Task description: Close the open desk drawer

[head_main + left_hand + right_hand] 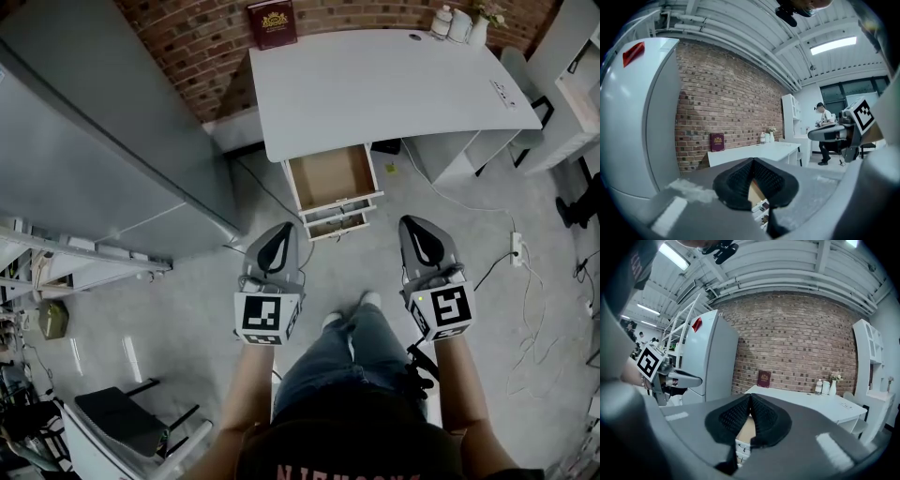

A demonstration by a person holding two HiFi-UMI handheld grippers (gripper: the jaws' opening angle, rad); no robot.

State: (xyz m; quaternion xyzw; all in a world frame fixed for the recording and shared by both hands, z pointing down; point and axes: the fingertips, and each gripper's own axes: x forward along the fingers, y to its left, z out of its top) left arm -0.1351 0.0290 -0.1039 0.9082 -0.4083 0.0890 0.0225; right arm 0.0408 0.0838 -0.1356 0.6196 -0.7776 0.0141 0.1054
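Head view: drawer (330,178) under the bench (375,84) stands pulled out, its bare brown bottom showing. Left tool (281,232) and right tool (415,228), each pressed together, hover short of it.

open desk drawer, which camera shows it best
The head view: it looks down into the open drawer, showing its bare brown inside and white front. The left and right gripper views catch only a sliver of it behind their shut jaws.
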